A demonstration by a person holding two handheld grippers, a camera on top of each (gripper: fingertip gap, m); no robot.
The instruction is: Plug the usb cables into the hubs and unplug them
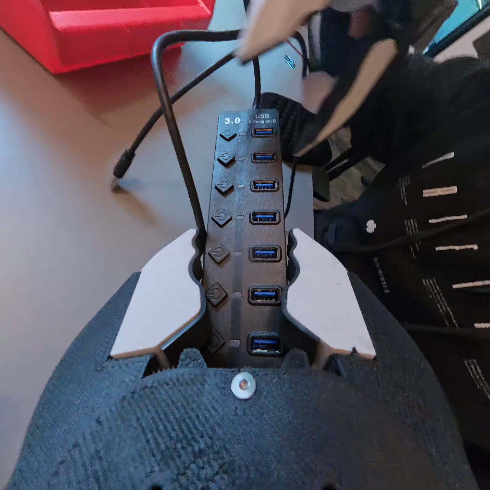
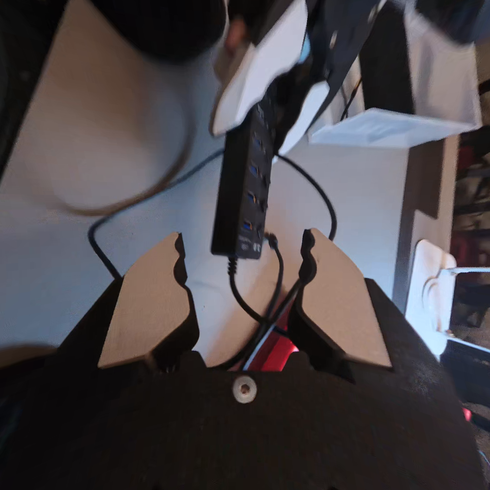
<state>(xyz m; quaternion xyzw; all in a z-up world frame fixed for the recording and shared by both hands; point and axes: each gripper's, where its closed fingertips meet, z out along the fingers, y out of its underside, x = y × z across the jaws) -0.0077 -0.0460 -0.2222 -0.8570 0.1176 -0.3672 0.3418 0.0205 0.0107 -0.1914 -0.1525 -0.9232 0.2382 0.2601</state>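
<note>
the left gripper has its fingers closed on the near half of the black hub, pinching its two long edges so the face with the row of blue ports and the diamond switches stays uncovered and turned up toward the camera. held this way, lifted off the pale bench, the hub is steady and every port looks empty and reachable from above. the hub's own cord leaves the far end, loops back and runs down beside the left finger, seemingly caught in the grip, while its loose plug rests on the bench to the left, near the red box.

the right gripper hovers past the hub's far end with its fingers wide apart and nothing between them; a thin black cable hangs in the gap without being pinched. my read is that it is coming in to take a cable end, so the open spread gives room to close around a plug. the picture is blurred, so which cable it is aiming at cannot be told.
</note>
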